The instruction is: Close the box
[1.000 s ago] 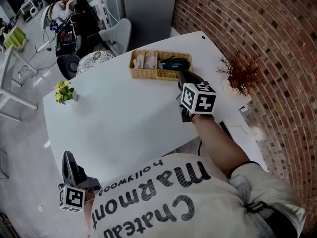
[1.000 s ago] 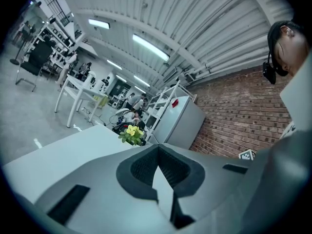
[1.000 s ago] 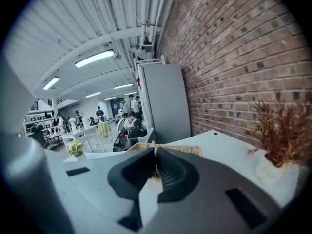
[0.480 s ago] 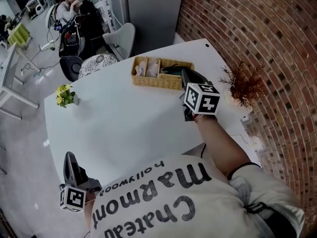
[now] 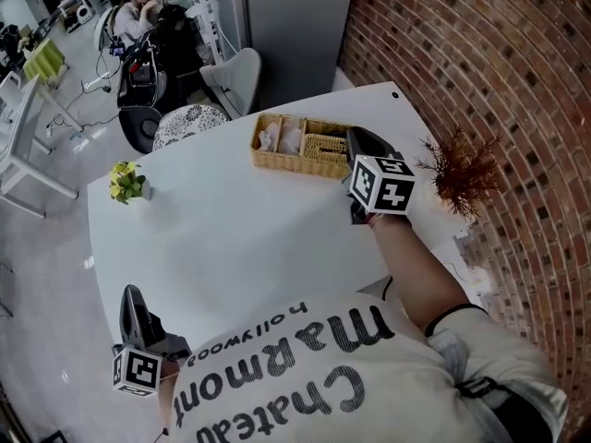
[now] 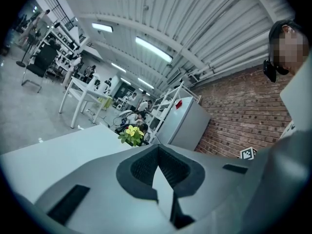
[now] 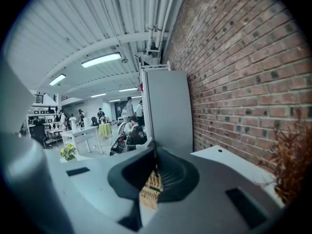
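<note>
The box sits at the tabletop's far edge, toward the right corner. I judge it not yet closed: the left part is uncovered, pale things showing, while a wicker flap seems to cover the right.

The right tool hovers at the box's right end, jaws together, gripping nothing. The left tool, off the near left corner, is likewise pinched and empty.

One box, two tools, two plants: one yellow, one dried.

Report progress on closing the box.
Done: nothing shut yet; the wicker box has its left compartment open. In hand: the right claw pinches what looks like the wicker lid above the right end. Left: swing it across and down. The left claw hangs empty.
</note>
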A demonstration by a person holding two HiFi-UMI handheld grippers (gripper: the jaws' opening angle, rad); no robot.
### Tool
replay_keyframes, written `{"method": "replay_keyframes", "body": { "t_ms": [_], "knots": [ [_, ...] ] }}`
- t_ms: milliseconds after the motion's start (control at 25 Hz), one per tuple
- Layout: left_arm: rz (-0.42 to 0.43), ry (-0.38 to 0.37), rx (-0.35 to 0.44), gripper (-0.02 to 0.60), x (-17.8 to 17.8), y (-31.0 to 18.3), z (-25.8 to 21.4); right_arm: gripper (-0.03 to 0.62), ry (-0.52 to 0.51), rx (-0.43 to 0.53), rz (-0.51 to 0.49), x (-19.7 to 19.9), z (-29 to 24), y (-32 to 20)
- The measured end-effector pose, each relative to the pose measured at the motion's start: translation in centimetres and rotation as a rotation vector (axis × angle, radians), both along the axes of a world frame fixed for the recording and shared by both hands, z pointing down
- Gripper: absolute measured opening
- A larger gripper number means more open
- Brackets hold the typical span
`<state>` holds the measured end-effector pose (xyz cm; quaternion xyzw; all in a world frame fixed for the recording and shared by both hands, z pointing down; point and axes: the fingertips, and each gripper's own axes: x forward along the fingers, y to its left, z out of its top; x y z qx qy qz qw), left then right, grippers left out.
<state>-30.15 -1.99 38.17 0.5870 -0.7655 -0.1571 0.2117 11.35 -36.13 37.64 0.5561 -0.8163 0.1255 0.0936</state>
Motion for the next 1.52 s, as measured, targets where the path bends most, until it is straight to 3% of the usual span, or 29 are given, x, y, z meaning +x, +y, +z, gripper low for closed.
{"method": "replay_keyframes", "body": {
  "t_ms": [800,1520],
  "knots": [
    [-0.106,-0.007,-0.052,0.000,-0.3,1.7,0.5,0.022,-0.056,-0.005,0.006,0.4,0.4,-5.0],
    [-0.139,-0.005,-0.104,0.000,0.3,1.0,1.1,0.021,-0.117,-0.069,0.024,0.7,2.8,-8.3]
  ]
}}
